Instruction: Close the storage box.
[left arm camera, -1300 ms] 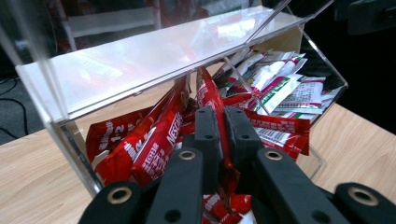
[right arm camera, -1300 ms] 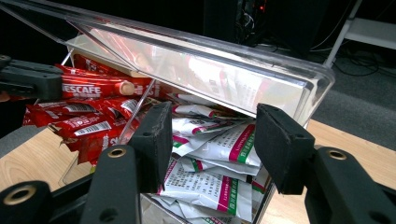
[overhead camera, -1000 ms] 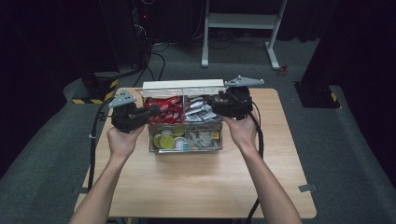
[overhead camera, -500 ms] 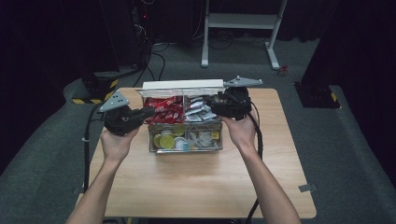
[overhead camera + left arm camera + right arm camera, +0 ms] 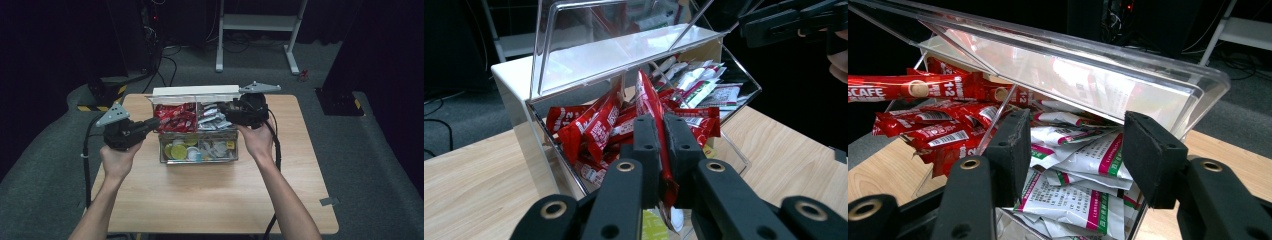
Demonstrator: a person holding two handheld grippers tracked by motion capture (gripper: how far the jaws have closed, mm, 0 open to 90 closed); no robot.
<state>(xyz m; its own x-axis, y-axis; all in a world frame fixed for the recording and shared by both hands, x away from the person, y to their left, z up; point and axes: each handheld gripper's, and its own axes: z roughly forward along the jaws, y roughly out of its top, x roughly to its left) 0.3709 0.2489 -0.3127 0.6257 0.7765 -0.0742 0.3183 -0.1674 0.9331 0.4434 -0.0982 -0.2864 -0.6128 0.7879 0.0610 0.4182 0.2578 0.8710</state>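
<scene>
Where the table (image 5: 210, 200) carries a clear organiser (image 5: 199, 131), contents are as follows. Upper left bin: red sachets (image 5: 176, 118). Upper right bin: white sachets (image 5: 212, 117). Lower tier: small round tubs (image 5: 192, 150). Left gripper (image 5: 663, 150), beside the organiser's left end: jaws pinched on one red sachet (image 5: 655, 112), which sits just in front of the upper left bin. Right gripper (image 5: 1075, 150), at the upper right bin: jaws wide apart, empty, either side of the white sachets under the clear flap (image 5: 1088, 70).
</scene>
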